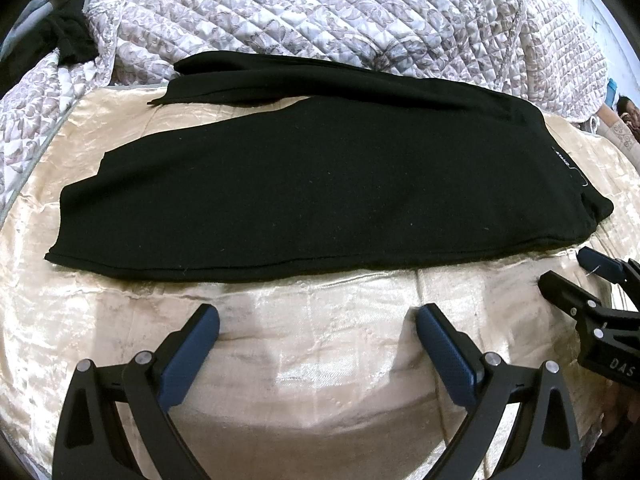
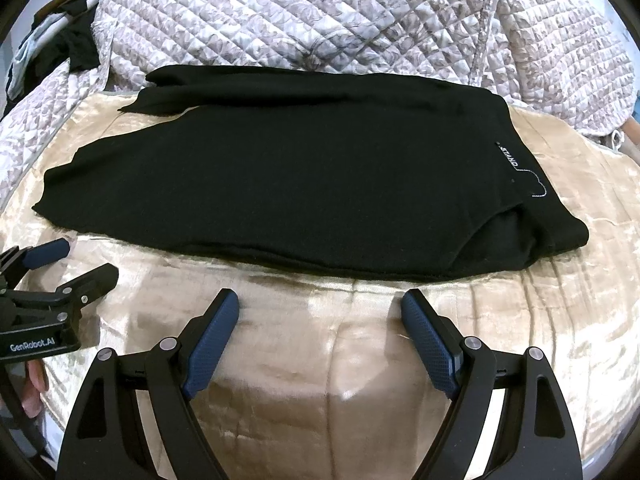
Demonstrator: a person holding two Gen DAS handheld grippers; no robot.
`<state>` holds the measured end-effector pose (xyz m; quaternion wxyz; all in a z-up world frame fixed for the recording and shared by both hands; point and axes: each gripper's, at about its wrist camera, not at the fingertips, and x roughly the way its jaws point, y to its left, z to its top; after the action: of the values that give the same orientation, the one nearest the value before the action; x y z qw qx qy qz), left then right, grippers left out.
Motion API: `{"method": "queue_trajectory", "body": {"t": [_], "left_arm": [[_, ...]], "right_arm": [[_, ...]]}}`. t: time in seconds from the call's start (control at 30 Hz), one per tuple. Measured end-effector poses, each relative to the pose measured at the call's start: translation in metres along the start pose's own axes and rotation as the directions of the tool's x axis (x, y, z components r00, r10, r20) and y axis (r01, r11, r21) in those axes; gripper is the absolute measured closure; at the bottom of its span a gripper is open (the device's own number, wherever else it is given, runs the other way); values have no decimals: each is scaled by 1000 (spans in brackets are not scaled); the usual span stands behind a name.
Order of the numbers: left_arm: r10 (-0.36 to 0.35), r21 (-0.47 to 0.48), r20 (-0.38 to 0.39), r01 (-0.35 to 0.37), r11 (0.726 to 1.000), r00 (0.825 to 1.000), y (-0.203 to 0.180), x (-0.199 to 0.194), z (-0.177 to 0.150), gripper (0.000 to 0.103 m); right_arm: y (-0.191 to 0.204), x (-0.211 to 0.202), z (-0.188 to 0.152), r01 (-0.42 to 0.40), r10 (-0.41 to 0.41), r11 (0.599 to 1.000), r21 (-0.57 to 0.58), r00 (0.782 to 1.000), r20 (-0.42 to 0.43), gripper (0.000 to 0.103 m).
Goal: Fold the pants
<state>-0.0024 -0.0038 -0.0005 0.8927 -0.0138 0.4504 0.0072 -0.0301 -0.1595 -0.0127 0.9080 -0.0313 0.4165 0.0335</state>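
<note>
Black pants [image 1: 320,184] lie flat on a shiny beige bedspread [image 1: 304,336], one leg over the other, waistband to the right and leg ends to the left. They also show in the right wrist view [image 2: 304,176], with a small label [image 2: 510,158] near the waistband. My left gripper [image 1: 318,320] is open and empty, just short of the pants' near edge. My right gripper [image 2: 320,308] is open and empty, also just short of that edge. Each gripper shows in the other's view: the right one [image 1: 568,268] at the far right, the left one [image 2: 80,260] at the far left.
A quilted floral blanket [image 1: 320,12] is bunched up behind the pants. A dark garment [image 1: 68,40] lies at the back left. The bedspread [image 2: 328,380] drops off over the bed's near edge below the grippers.
</note>
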Motion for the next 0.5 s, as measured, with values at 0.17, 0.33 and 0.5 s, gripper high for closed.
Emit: {"method": "queue_trajectory", "body": {"t": [0.17, 0.33, 0.5], "left_arm": [[3, -3, 2, -3, 1000, 1000, 3, 1, 1, 2], [6, 0, 2, -6, 1000, 1000, 5, -1, 1, 2], [-5, -7, 3, 5, 1000, 1000, 7, -2, 1, 2]], "right_arm": [[-1, -2, -2, -11, 11, 1000, -6, 1000, -5, 20], [-2, -7, -6, -19, 19, 1000, 0, 1000, -9, 20], [-3, -10, -8, -32, 32, 999, 7, 999, -4, 20]]}}
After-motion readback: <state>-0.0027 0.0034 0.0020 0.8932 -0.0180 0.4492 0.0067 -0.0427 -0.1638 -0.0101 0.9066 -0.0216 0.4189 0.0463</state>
